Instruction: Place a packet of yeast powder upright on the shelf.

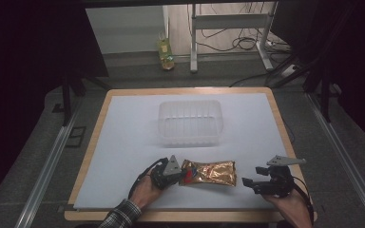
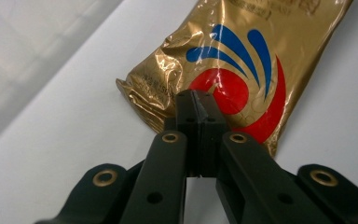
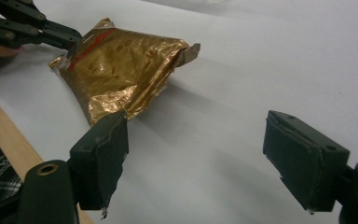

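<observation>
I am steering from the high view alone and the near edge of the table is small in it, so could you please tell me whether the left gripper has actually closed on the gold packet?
Observer: Yes. In the left gripper view the left gripper is shut on the crumpled end of the gold packet; its fingers meet with no gap.
Operator: Thank you. Is the right gripper touching the packet?
Observer: No. The right gripper is open, and white table cover shows between its fingers; the packet lies beyond them.
Operator: Is any print visible on the packet?
Observer: Yes, a red disc with blue curved strokes above it.
</observation>
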